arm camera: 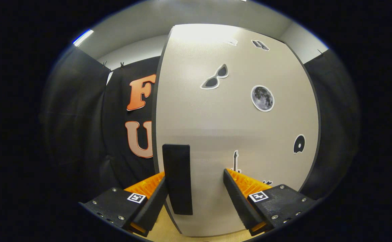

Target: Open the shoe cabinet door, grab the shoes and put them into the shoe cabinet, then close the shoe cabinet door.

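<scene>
The claw [195,188] is held spread and grasping nothing, the upright dark handle [177,178] on the shoe cabinet door [236,127] being found between its fingers, against the left one and well clear of the right.

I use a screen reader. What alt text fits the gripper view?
The open claw faces a pale cabinet door, its dark handle between the fingers, nearer one. Stickers dot the door: sunglasses, moon.

Gripper [196,188] jaws apart (level)
</scene>
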